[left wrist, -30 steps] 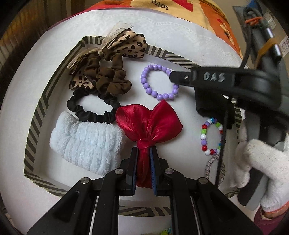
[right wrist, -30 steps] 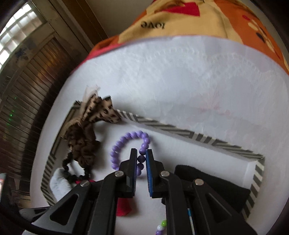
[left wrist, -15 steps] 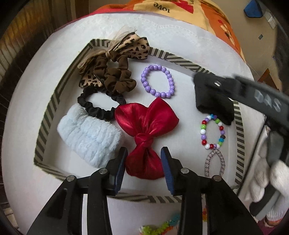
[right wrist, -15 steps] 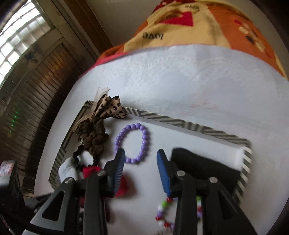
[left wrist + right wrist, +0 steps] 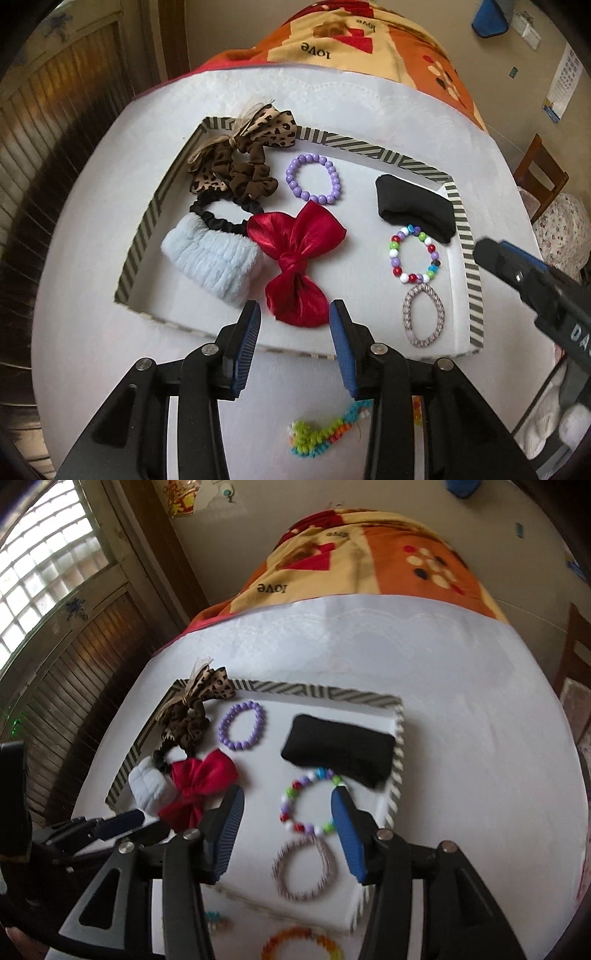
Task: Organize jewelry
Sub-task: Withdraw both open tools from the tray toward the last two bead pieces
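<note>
A shallow striped-rim tray (image 5: 469, 236) on the white table holds a red satin bow (image 5: 295, 254), a purple bead bracelet (image 5: 314, 179), a multicolour bead bracelet (image 5: 413, 254), a grey woven band (image 5: 424, 317), a pale blue fluffy band (image 5: 214, 254), a black scrunchie (image 5: 216, 218), a brown scrunchie with leopard bow (image 5: 243, 162) and a black cloth (image 5: 413, 206). My left gripper (image 5: 295, 347) is open and empty, just in front of the red bow. My right gripper (image 5: 288, 834) is open and empty above the multicolour bracelet (image 5: 306, 801).
A green and blue beaded piece (image 5: 325, 432) lies on the table in front of the tray. An orange-yellow bead bracelet (image 5: 303, 945) lies near the tray's front edge. A patterned orange blanket (image 5: 369, 40) covers the far end. A wooden chair (image 5: 539, 177) stands at the right.
My left gripper let go of the red bow, opened and drew back. My right gripper let go of the purple bracelet, opened and pulled back toward the tray's front.
</note>
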Demonstrator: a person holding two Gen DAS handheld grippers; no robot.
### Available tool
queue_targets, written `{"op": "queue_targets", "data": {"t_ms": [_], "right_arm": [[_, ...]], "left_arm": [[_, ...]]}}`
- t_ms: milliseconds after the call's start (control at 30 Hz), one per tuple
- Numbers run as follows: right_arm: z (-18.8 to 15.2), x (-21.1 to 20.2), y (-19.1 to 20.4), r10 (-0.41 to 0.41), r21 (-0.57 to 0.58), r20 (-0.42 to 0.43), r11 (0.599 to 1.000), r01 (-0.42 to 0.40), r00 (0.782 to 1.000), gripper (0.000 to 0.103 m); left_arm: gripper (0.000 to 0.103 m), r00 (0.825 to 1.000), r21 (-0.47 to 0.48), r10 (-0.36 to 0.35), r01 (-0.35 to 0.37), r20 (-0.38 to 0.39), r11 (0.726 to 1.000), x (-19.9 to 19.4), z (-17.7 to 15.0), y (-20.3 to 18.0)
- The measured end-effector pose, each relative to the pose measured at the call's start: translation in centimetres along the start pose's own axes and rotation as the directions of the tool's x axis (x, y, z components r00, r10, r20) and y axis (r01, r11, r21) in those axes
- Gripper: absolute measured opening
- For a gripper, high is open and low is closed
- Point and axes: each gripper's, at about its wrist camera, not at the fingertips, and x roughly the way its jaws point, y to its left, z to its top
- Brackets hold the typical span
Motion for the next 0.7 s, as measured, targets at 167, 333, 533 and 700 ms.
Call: {"op": "queue_targets", "data": {"t_ms": [167, 333, 533, 700], "right_arm": [[-2.8, -2.4, -0.3, -0.02, 0.012, 0.02, 1.0, 0.02, 1.0, 0.051], [-5.6, -5.0, -0.5, -0.037, 0.034, 0.047, 0.999, 0.036, 0.998, 0.052], [-8.7, -7.0, -0.7, -0.063, 0.042, 0.03, 0.997, 0.062, 0.998, 0.052], [-10.9, -8.8, -0.2, -0.069, 0.035, 0.034, 0.997, 0.068, 0.997, 0.052]], "left_arm": [[0.028, 1.0, 0.033, 0.013, -0.013, 0.014, 0.999, -1.1, -1.4, -1.0], [0.028, 0.999, 0.056, 0.014, -0.016, 0.032, 0.998, -2.7, -3.3, -1.7], [0.028, 0.999, 0.064, 0.018, -0.021, 0.045, 0.998, -4.6, -5.7, -2.0], [0.028, 0.998, 0.069, 0.03, -0.034, 0.062, 0.997, -6.4, -7.9, -2.1]]}}
